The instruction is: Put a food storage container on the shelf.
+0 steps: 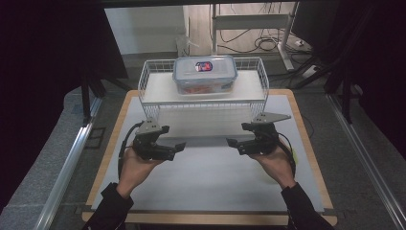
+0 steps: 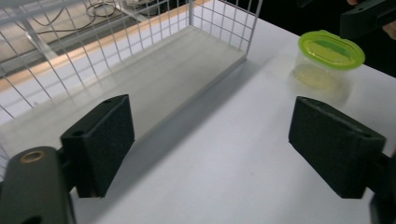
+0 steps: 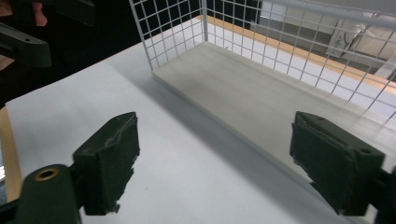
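A clear food container with a blue-rimmed lid sits on the top shelf of a white wire rack at the back of the table. My left gripper and right gripper are held low over the white table top in front of the rack, tips pointing at each other. Both are open with nothing between the jaws. The left gripper view has its wide-apart pads over bare table beside the rack's lower board. The right gripper view has its pads apart beside the same board.
A small clear cup with a green lid stands on the table to the right of the rack, near the right hand. The white mat covers a wooden table. Dark curtains and metal rails flank both sides.
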`<state>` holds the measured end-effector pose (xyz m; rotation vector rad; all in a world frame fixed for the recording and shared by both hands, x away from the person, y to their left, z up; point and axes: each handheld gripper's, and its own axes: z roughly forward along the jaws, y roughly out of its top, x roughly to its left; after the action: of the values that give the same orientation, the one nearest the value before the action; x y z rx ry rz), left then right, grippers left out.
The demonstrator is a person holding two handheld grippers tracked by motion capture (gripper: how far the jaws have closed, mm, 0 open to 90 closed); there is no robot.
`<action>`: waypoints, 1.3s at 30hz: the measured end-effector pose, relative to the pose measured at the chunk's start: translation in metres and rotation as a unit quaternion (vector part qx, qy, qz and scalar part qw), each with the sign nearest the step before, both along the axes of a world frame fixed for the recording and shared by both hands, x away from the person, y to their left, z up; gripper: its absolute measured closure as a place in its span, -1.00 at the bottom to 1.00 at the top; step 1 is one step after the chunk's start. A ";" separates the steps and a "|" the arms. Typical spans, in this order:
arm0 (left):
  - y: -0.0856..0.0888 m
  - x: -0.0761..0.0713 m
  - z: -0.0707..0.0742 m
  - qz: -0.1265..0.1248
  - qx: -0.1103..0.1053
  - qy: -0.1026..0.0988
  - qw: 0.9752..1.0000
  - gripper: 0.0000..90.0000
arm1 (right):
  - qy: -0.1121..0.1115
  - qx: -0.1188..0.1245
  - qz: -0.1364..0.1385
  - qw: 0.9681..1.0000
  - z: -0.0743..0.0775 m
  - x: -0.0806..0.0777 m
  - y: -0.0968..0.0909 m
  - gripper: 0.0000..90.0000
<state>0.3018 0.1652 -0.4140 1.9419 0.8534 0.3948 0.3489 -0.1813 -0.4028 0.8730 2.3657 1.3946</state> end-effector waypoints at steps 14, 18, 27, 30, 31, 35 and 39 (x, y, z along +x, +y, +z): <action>-0.002 -0.039 -0.033 0.000 0.017 -0.024 1.000 -0.94 | 0.003 -0.007 -0.012 1.000 -0.023 -0.031 -0.018 -0.85; 0.003 -0.051 -0.046 0.007 0.013 -0.029 0.999 -0.96 | 0.008 -0.007 -0.014 1.000 -0.032 -0.042 -0.022 -0.85; 0.008 -0.064 -0.077 0.019 0.034 -0.037 0.999 -0.95 | 0.018 -0.032 -0.017 0.999 -0.054 -0.060 -0.024 -0.85; 0.009 -0.067 -0.082 0.023 0.040 -0.042 0.998 -0.94 | 0.022 -0.041 -0.016 0.999 -0.061 -0.064 -0.023 -0.85; 0.009 -0.068 -0.083 0.022 0.040 -0.040 0.998 -0.94 | 0.022 -0.044 -0.016 0.999 -0.063 -0.065 -0.023 -0.85; 0.009 -0.069 -0.089 0.023 0.045 -0.033 0.998 -0.93 | 0.021 -0.053 -0.017 0.998 -0.067 -0.067 -0.024 -0.85; 0.008 -0.068 -0.090 0.026 0.044 -0.029 0.998 -0.91 | 0.027 -0.057 -0.020 0.998 -0.071 -0.069 -0.025 -0.85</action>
<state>0.2337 0.1734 -0.5039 1.9818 0.8624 0.5252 0.2802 -0.2066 -0.4735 0.9323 2.4278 1.2221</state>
